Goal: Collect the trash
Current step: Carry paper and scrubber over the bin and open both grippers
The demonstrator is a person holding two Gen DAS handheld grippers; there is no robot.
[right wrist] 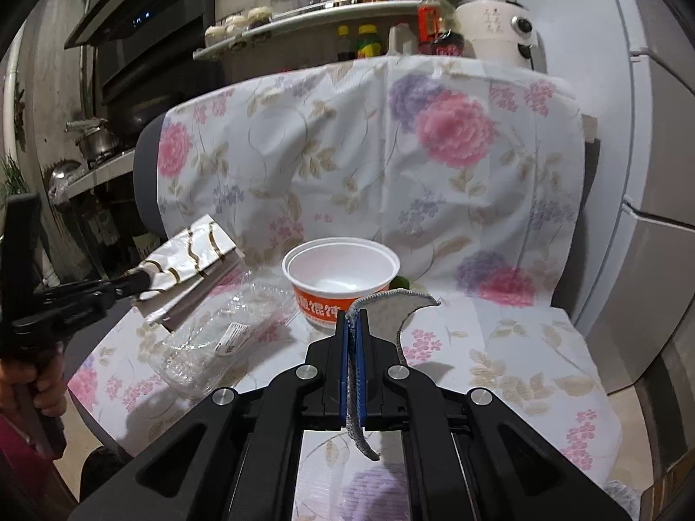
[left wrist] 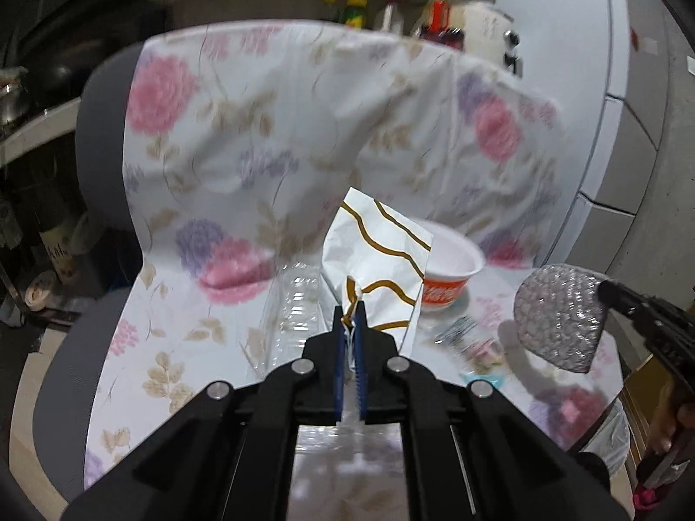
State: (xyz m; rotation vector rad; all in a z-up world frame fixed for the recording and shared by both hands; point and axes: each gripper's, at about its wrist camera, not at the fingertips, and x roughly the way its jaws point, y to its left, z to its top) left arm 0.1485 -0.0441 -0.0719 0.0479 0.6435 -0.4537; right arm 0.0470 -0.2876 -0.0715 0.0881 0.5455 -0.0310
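Left wrist view, nearest first: the left hand-held gripper [left wrist: 352, 317] is clamped tight on a corner of a white wrapper [left wrist: 378, 260] with brown wavy lines, held up off the flower-print cloth [left wrist: 243, 139] that covers a grey chair [left wrist: 97, 130]. Just behind the wrapper lie a clear plastic tray [left wrist: 295, 299] and, to its right, a white and orange cup [left wrist: 451, 265]. At far right the other tool carries a grey glittery pad [left wrist: 560, 317].

Right wrist view shows that pad [right wrist: 391, 304] edge-on, pinched in the closed right hand-held gripper [right wrist: 356, 325]. It alone shows the tray's [right wrist: 217, 338] white label, the cup's [right wrist: 343, 273] empty inside, and the person's hand [right wrist: 26, 386] at the left. Farther back stand shelves of bottles [right wrist: 369, 41].
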